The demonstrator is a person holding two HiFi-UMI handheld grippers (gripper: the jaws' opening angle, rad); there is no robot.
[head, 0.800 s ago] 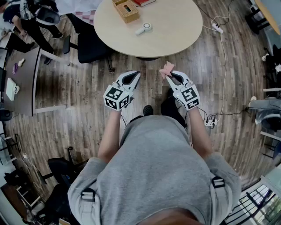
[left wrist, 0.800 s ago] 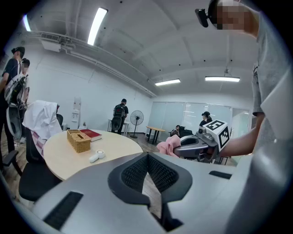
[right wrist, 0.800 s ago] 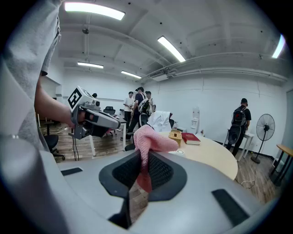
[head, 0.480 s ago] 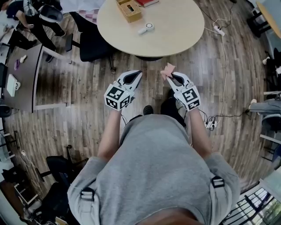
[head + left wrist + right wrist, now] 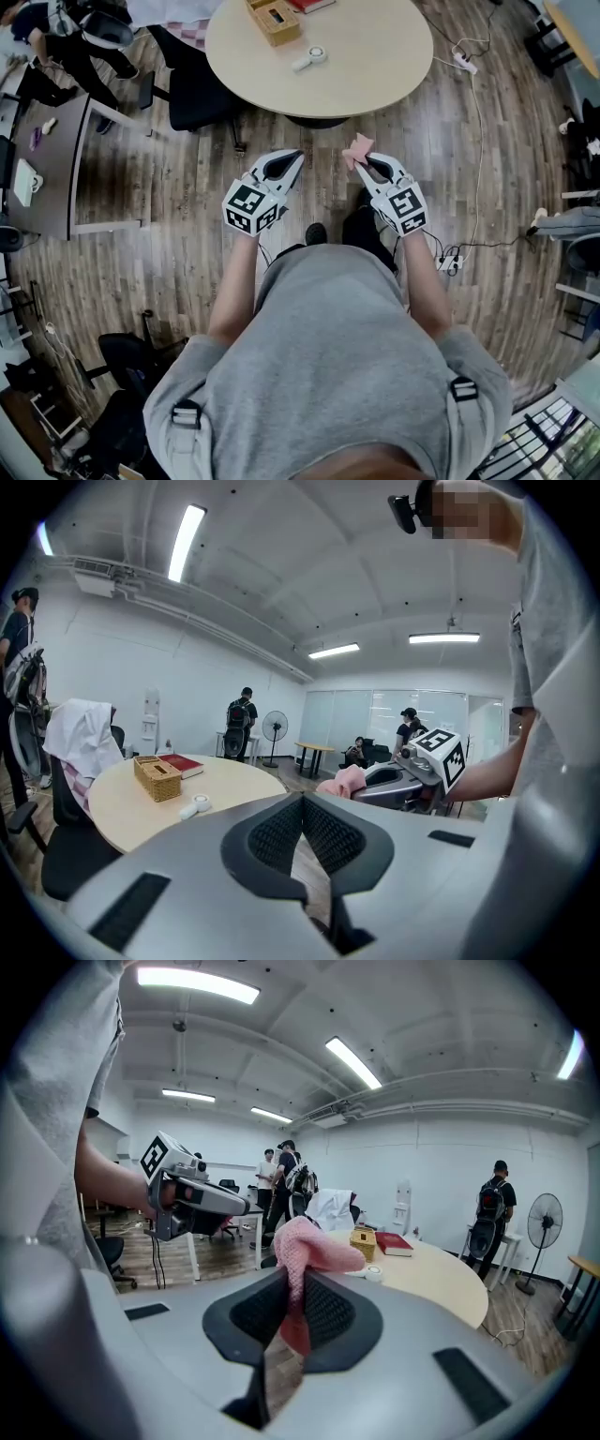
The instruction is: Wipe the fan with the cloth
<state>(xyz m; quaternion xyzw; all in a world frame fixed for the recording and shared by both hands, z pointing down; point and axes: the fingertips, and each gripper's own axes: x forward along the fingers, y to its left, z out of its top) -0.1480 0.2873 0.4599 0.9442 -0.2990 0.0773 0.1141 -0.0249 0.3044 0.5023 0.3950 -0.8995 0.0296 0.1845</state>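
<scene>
Grippers: two, both held in front of the person's chest over the wooden floor (image 5: pixel 169 187), well apart from the round table (image 5: pixel 375 56).

Left gripper (image 5: pixel 292 157): claw closed, the jaw tips meet in its own view with nothing between them.

Right gripper (image 5: pixel 364 159): claw gripping the cloth (image 5: pixel 357 148). One pink cloth; its upper part bunches above the jaw tips and a lower fold hangs between the pads (image 5: pixel 328 1312). The two grippers sit side by side with a gap between them, tips angled toward each other.

On the table, three items:
- one small white hand fan (image 5: pixel 309 59), lying flat on the left half, between the wicker box and the near edge;
- one wicker box (image 5: pixel 274 21), toward the far edge;
- one red book (image 5: pixel 305 5), just beside the box at the far edge.

The right half of the tabletop shows only bare surface.

One pedestal fan (image 5: pixel 275 728) stands on the floor in the far background.

Room to move: a strip of floor lies between the gripper tips and the table's near edge. One black chair (image 5: pixel 192 94) stands against the table's left edge. One white cable (image 5: pixel 480 112) runs over the floor past the table's right edge, and a power strip (image 5: pixel 448 262) lies by the person's right side.
</scene>
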